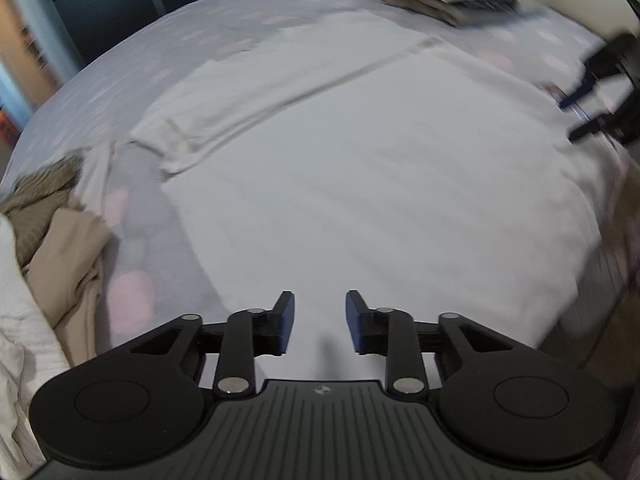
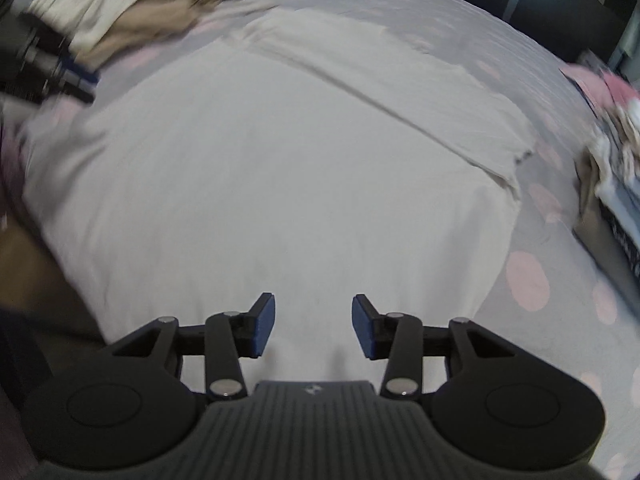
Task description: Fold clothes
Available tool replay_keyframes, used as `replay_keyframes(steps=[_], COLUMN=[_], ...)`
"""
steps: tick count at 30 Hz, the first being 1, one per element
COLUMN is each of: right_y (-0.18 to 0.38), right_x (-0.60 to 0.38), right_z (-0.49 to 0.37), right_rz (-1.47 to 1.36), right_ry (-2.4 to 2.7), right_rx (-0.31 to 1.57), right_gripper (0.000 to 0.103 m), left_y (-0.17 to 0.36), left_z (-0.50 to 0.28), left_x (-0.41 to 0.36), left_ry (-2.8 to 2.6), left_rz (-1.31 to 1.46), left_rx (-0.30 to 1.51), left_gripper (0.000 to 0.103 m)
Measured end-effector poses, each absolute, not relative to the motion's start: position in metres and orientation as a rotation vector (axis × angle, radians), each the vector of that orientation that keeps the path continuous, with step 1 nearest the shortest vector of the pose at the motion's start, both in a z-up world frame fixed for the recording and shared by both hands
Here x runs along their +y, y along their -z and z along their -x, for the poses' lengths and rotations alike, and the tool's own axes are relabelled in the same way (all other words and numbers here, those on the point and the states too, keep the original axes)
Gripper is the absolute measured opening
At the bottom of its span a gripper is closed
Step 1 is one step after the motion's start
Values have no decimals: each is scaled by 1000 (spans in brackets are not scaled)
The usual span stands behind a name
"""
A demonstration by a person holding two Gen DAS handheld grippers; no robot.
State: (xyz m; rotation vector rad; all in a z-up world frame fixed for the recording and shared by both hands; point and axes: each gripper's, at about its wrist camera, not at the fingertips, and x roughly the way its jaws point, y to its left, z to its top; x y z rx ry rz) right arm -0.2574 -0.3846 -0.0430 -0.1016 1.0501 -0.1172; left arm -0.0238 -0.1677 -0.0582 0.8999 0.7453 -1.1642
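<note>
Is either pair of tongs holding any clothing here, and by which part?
Nothing is held. The left tongs and the right tongs are both open above the white garment, with no fabric between their pads.

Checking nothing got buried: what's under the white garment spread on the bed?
The white garment lies flat on the grey bedsheet with pink dots, which shows around its edges. Anything directly beneath its middle is covered. No bulge shows. Both grippers hover open above it.

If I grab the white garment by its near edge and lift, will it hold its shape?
Probably not. The white garment lies limp on the bedspread, its sleeve creased, so it should drape and sag. It looks thin, likely light. Both the left gripper and right gripper are open above it.
</note>
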Motion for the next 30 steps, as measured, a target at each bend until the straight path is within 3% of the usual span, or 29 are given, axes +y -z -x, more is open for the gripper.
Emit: replay_keyframes(steps=[7,11,15,30], right_y=[65,78,88,129], right_x=[-336,-320,-305,-295], right_z=[285,300,311,336], right_rz=[438,578,717,1034], right_ry=[36,-13,-54,-55], right_rx=[1112,1144,1159,1250], right_gripper=[46,46,55,59], left_y=[83,93,113,178], left_z=[83,115,140,151], left_x=[-150,-135,-126,-111], left_ry=[1300,1407,1407,1222], left_rz=[-1170,-1306,-1464,-1769], left_rx=[613,518,405,266], left_gripper=[30,47,48,48])
